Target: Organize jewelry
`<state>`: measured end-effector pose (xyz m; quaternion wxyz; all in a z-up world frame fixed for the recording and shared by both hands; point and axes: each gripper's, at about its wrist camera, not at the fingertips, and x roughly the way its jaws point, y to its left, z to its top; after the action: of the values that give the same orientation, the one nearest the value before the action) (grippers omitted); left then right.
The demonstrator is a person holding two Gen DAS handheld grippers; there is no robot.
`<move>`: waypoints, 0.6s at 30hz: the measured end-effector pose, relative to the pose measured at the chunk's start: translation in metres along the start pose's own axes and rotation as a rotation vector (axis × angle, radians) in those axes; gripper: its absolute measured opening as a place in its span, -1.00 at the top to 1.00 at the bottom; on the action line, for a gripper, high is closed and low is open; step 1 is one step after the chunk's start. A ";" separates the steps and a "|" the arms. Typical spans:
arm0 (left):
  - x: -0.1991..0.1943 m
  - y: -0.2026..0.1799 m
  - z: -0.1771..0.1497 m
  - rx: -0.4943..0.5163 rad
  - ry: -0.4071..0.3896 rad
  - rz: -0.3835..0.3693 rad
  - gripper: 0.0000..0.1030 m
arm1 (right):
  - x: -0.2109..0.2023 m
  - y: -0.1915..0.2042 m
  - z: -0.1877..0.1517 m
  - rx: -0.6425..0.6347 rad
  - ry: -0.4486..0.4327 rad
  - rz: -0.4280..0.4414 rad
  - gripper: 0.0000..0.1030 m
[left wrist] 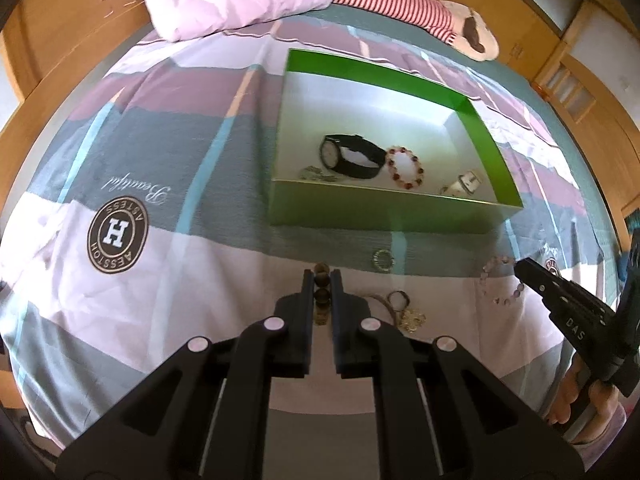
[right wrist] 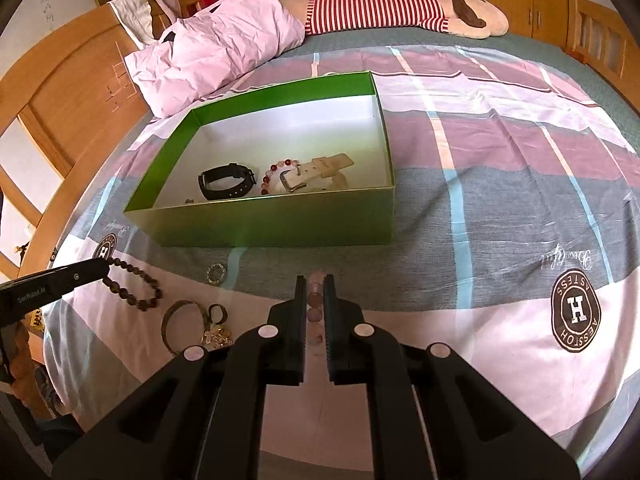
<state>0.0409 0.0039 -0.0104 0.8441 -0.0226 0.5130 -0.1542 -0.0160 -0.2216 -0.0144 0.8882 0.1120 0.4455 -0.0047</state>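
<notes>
Both grippers clamped, tilted steeply down

Left gripper (left wrist: 321, 280) and right gripper (right wrist: 316, 284) each pinch beads; a hand (left wrist: 576, 396) holds the right one

You have a bed with a pink, grey and plum plaid sheet (right wrist: 500, 208) under everything. At frame centre sits the open green cardboard box (right wrist: 276, 224); upper left lies a crumpled pink pillow (right wrist: 216, 52), and along the top a striped plush toy (right wrist: 400, 10). Lower left, directly on the sheet, rest a small sparkly ring (right wrist: 216, 273), a brass bangle (right wrist: 176, 320) and a gold flower charm (right wrist: 218, 334).
</notes>
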 end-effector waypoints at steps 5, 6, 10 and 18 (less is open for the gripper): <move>0.001 -0.007 -0.002 0.021 -0.011 0.003 0.85 | 0.000 0.007 -0.002 -0.032 -0.002 -0.017 0.85; 0.002 -0.010 -0.002 0.030 -0.014 0.006 0.85 | 0.000 0.009 -0.002 -0.037 -0.005 -0.019 0.85; 0.005 -0.023 -0.006 0.071 -0.021 0.019 0.85 | -0.003 0.017 -0.003 -0.075 -0.016 -0.036 0.85; 0.015 -0.035 -0.011 0.121 -0.015 0.052 0.85 | -0.005 0.022 -0.004 -0.101 -0.028 -0.049 0.85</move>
<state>0.0296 -0.0322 -0.0218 0.8515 0.0409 0.4968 -0.1628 -0.0200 -0.2002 -0.0086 0.8984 0.0562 0.4355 -0.0053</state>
